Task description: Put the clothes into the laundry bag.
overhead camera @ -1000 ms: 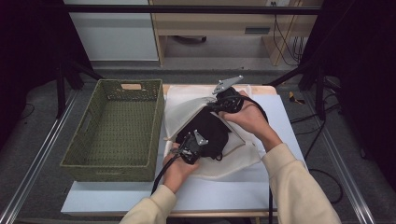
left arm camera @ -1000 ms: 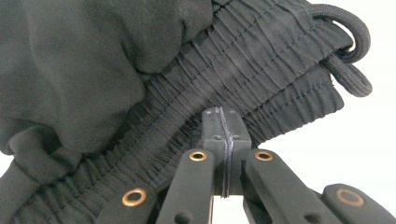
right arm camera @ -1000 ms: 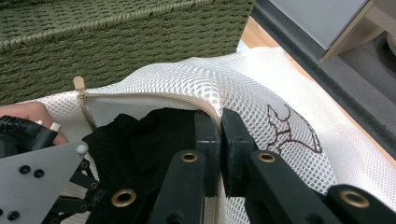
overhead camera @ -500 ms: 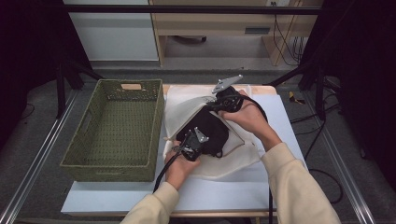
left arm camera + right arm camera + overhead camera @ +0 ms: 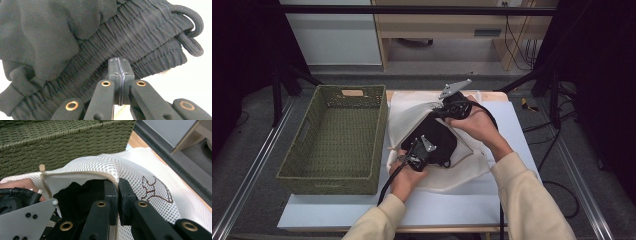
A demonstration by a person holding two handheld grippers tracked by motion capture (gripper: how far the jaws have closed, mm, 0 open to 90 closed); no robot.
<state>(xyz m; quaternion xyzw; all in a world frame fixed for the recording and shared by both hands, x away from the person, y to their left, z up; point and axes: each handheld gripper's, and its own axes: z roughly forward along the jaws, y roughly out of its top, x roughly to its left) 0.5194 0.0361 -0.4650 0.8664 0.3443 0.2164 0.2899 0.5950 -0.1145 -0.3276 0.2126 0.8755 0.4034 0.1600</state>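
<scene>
White laminate marks out our table (image 5: pixel 337 212), with the green woven basket (image 5: pixel 332 145) standing on its left half. Beside it lies the white mesh laundry bag (image 5: pixel 472 165), its zip mouth held up toward the far side. We judge the work to be loading the black garment (image 5: pixel 437 140) into that bag. Compared with a second ago, the garment has slid a little farther in under the raised edge, though much of it lies on top of the mesh near our left hand. That suggests the stuffing is under way but not finished. Our right gripper (image 5: pixel 117 187) has its fingers clenched on the bag's zip edge, lifting the opening. Our left gripper (image 5: pixel 119 72) has its fingers pressed together at the garment's gathered waistband; whether cloth is pinched between them we cannot tell for sure.
</scene>
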